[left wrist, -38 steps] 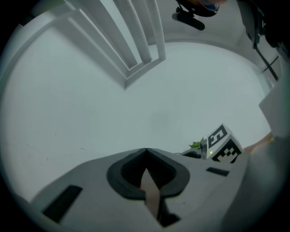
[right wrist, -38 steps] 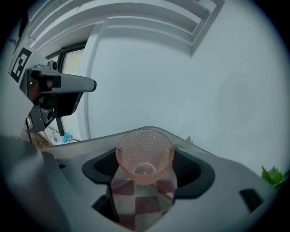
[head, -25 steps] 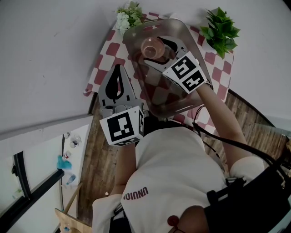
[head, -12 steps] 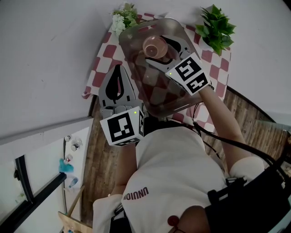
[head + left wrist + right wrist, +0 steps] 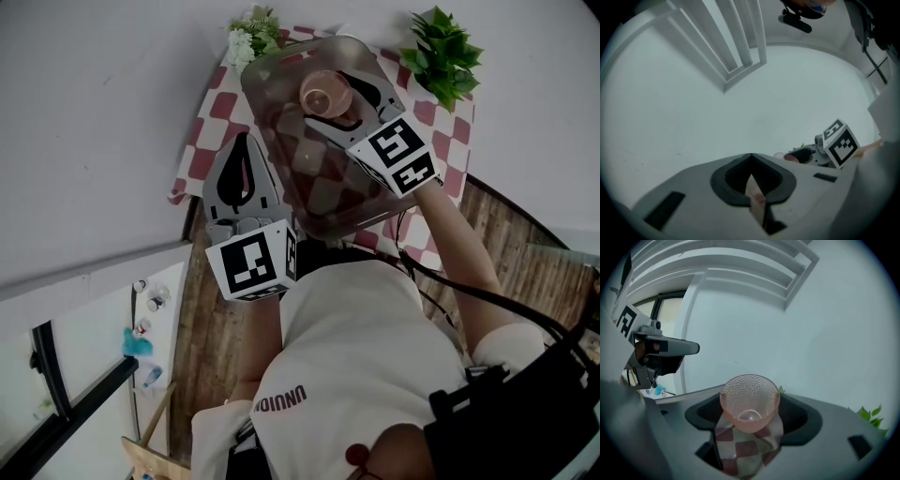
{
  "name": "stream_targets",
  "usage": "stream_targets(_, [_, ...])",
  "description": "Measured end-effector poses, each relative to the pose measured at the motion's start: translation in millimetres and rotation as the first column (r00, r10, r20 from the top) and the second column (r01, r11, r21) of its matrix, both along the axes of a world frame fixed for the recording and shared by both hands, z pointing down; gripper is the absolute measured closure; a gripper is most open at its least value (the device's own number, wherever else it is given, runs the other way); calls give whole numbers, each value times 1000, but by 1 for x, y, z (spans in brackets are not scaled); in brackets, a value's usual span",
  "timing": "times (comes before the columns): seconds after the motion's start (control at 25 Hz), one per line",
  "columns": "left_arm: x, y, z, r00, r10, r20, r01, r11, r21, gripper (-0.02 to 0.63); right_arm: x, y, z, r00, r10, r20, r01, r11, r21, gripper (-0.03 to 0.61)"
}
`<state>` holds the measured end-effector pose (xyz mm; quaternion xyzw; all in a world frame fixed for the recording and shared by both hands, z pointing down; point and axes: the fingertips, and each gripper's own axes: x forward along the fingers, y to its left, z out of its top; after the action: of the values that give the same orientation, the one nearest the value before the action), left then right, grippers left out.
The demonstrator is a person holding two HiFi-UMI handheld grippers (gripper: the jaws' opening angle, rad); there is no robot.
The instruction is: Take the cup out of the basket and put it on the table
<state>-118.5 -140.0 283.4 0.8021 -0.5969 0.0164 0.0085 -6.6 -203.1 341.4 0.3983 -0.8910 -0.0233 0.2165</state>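
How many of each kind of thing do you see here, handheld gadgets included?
Pink cup: 1
Translucent basket: 1
Plants: 2, leafy plant and white flowers
Grippers: 2, left gripper and right gripper
Total: 6

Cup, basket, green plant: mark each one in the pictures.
cup (image 5: 750,397), right gripper view, on its dimpled wall.
basket (image 5: 319,192), head view, on its bare tinted bottom.
green plant (image 5: 445,56), head view, on the middle leaves.
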Motion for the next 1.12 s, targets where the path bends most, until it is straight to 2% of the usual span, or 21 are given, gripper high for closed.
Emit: stream_targets(1.12, [16,0,-1,1000,29,5,-29,1000,-3,603,38,14,-22,993,94,70,-96,995,37,192])
